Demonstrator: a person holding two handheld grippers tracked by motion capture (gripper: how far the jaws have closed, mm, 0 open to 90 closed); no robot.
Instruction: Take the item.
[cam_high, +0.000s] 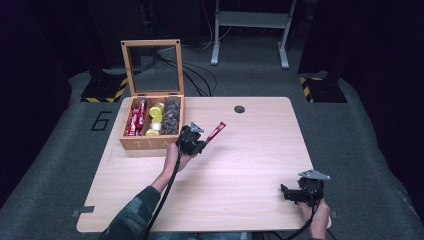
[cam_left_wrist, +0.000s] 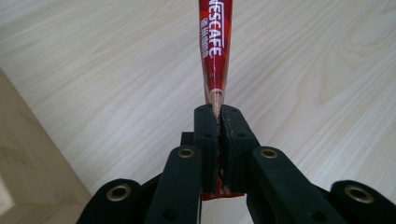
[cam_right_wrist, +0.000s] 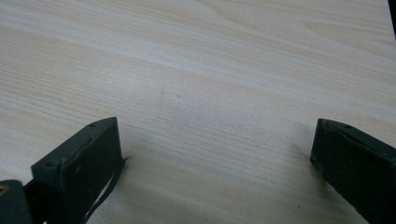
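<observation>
Sachet (cam_high: 216, 132) in my left tongs (cam_high: 198, 145), and it's pinched tight: in the left gripper view the two black jaws are pressed together on its near end, red stick (cam_left_wrist: 215, 51) running straight away from them over the wood, white lettering up its face. A red scrap of it pokes out below the jaws too.

From the high view, I've got that stick held just right of the tea box (cam_high: 150, 145), angled up and to the right, its far tip clear of the table (cam_high: 250, 165). My left hand (cam_high: 176, 159) sits just in front of the box's near right corner.

Box lid stands up, glass pane facing me. Inside, three compartments: red sachets (cam_high: 136, 120) on the left, yellow pods (cam_high: 155, 117) in the middle, dark pieces (cam_high: 172, 116) on the right. What those dark ones are, I can't tell.

Right tongs (cam_high: 287, 192) now: down at the near right corner of the table, low over the wood, pointing left. Jaws wide apart in the right gripper view, bare grain between them, nothing held. My right hand (cam_high: 315, 215) is at the table's near edge.
</observation>
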